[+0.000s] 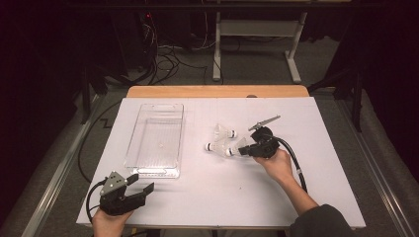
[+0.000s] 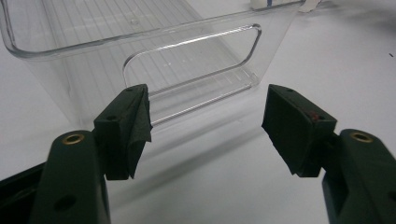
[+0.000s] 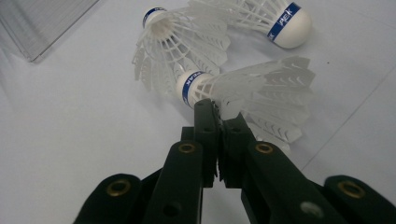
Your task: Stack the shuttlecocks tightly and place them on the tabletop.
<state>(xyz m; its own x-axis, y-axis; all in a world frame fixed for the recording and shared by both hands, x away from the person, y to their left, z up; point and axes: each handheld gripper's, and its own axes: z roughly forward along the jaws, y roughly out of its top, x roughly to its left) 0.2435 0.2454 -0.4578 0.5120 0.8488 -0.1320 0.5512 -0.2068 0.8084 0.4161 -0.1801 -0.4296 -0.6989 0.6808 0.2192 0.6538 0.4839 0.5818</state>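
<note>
Nearest the high camera, at the bottom left of the white table (image 1: 197, 197), the left gripper (image 1: 143, 189) rests in the person's left hand (image 1: 106, 222) with its jaws spread wide and nothing between them; its own view looks across bare table surface toward the short end wall of the clear plastic bin (image 2: 187, 56), which stands just beyond the pads (image 2: 135, 126) without touching them. Farther up and to the right, the right hand (image 1: 279, 165) reaches in from a dark sleeve (image 1: 321, 222) and holds the right gripper (image 1: 245, 148), a black cable (image 1: 294, 153) trailing back along the forearm. In the right gripper view the jaws are pressed together on the feather skirt of the nearest shuttlecock (image 3: 247, 93), pinching its edge just behind the blue-banded white cork; this shuttlecock lies on its side, close to the middle of the table, right of the bin. Just past it lie two more: a second shuttlecock (image 3: 177, 46) with its skirt touching the held one's cork end, and a third shuttlecock (image 3: 261, 16) farther off, its round cork pointing to the right in that view. The bin (image 1: 155, 140) lies lengthwise on the table's left half, well apart from the shuttlecocks. Beyond the table's wooden far edge (image 1: 217, 91), loose cables and a white table frame (image 1: 257, 44) stand on the dim floor.
</note>
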